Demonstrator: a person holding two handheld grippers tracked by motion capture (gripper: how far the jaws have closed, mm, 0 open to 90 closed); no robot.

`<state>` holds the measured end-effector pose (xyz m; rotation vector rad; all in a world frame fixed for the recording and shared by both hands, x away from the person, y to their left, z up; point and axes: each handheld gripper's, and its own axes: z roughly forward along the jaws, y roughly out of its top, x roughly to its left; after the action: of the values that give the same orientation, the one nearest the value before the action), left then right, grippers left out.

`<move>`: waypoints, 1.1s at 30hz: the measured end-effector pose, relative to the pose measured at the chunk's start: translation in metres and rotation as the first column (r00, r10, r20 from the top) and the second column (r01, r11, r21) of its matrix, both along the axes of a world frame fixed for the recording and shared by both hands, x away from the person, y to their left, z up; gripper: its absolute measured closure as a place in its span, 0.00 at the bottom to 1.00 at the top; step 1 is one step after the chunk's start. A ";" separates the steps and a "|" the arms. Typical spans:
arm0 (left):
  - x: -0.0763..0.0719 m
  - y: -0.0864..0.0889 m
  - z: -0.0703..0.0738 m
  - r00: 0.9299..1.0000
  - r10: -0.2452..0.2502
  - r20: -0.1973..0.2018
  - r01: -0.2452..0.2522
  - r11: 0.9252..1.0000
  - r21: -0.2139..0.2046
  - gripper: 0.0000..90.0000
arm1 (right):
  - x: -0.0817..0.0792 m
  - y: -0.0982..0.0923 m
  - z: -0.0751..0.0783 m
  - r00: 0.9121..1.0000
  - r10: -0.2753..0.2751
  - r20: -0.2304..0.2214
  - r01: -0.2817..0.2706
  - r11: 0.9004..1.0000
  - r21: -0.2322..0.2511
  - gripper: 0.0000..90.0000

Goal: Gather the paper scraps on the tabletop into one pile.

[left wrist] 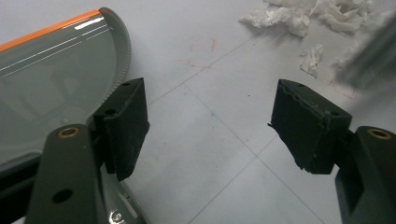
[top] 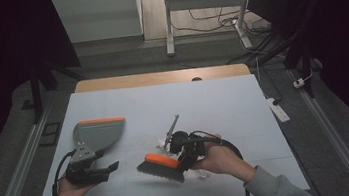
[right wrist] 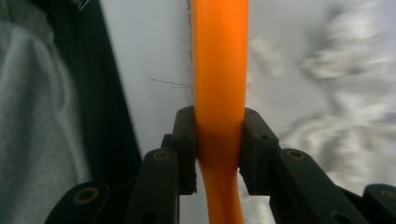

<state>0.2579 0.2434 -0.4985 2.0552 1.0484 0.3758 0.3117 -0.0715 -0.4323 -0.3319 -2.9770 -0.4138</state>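
- While the right gripper clamps the orange-backed brush by its handle just above the worktop, a hard sweep could twist the slim handle between the pads.
- Because the left gripper stands open and holds nothing, the grey dustpan lies loose just beside it; bristles pushing at its orange lip may slide it away.
- Torn paper scraps lie well apart from the pan, so a fast stroke could scatter them or leave some behind.
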 end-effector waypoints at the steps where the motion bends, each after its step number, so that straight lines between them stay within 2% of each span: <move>1: 0.000 0.000 0.000 1.000 -0.001 0.000 0.001 1.000 0.002 0.32 | -0.002 0.002 -0.005 1.000 0.009 -0.005 -0.009 1.000 -0.021 0.78; 4: 0.000 0.000 0.000 1.000 -0.002 -0.001 0.002 1.000 0.002 0.32 | -0.004 0.006 -0.018 0.999 0.016 0.032 -0.013 0.996 -0.086 0.78; 5: 0.000 0.000 0.000 1.000 -0.001 -0.001 0.001 1.000 0.002 0.32 | -0.001 0.006 -0.019 0.999 0.000 0.047 0.004 0.996 -0.085 0.78; 7: 0.000 0.000 0.000 1.000 -0.001 0.000 0.001 1.000 0.002 0.32 | 0.006 0.006 -0.020 0.999 -0.018 0.045 0.022 0.997 -0.080 0.78; 9: 0.000 0.000 0.000 1.000 0.000 0.001 0.000 1.000 0.001 0.32 | 0.013 0.005 -0.021 0.997 -0.057 0.052 0.062 0.994 -0.094 0.78; 11: 0.000 0.001 0.000 1.000 0.002 0.000 -0.002 1.000 -0.001 0.31 | 0.022 0.002 -0.020 0.992 -0.109 0.059 0.114 0.989 -0.094 0.78; 14: 0.000 0.001 0.000 1.000 0.001 0.001 -0.001 1.000 0.000 0.32 | 0.033 -0.006 -0.017 0.980 -0.179 0.092 0.188 0.977 -0.100 0.78; 15: 0.000 0.001 0.000 1.000 0.001 0.001 -0.001 1.000 0.000 0.32 | 0.036 -0.008 -0.016 0.975 -0.201 0.094 0.209 0.973 -0.094 0.78; 18: 0.000 0.001 0.000 1.000 0.001 0.000 -0.001 1.000 0.000 0.32 | 0.038 -0.016 -0.008 0.971 -0.220 0.090 0.226 0.972 -0.062 0.78; 21: 0.000 0.000 0.000 1.000 0.002 0.000 -0.002 1.000 0.000 0.32 | 0.036 -0.020 0.009 0.965 -0.249 0.083 0.248 0.968 0.026 0.78; 23: 0.000 0.000 0.000 1.000 0.002 0.001 -0.002 1.000 0.002 0.32 | 0.036 -0.018 0.020 0.956 -0.280 0.093 0.273 0.959 0.078 0.78; 24: 0.000 0.000 0.000 1.000 0.001 0.001 -0.001 1.000 0.003 0.32 | 0.038 -0.016 0.022 0.954 -0.286 0.089 0.277 0.955 0.105 0.78; 26: 0.000 0.000 0.000 1.000 -0.002 0.003 0.002 1.000 0.004 0.32 | 0.041 -0.009 0.022 0.949 -0.312 0.048 0.303 0.943 0.140 0.78; 28: 0.000 0.000 0.000 1.000 0.000 0.002 0.000 1.000 0.001 0.32 | 0.043 0.002 0.019 0.949 -0.316 0.021 0.310 0.940 0.141 0.78; 29: 0.000 0.000 0.000 1.000 0.001 0.002 -0.001 1.000 0.001 0.32 | 0.045 0.007 0.015 0.952 -0.306 0.013 0.302 0.944 0.134 0.78; 31: 0.000 0.001 0.000 1.000 0.002 0.002 -0.002 1.000 0.002 0.32 | 0.048 0.019 0.006 0.952 -0.304 -0.023 0.305 0.945 0.116 0.78; 33: 0.000 0.001 0.000 1.000 0.002 0.003 -0.002 1.000 0.004 0.32 | 0.054 0.029 -0.005 0.947 -0.315 -0.069 0.321 0.942 0.104 0.78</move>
<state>0.2579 0.2443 -0.4987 2.0569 1.0486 0.3819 0.3659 -0.0424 -0.4375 -0.8032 -2.8356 -0.5943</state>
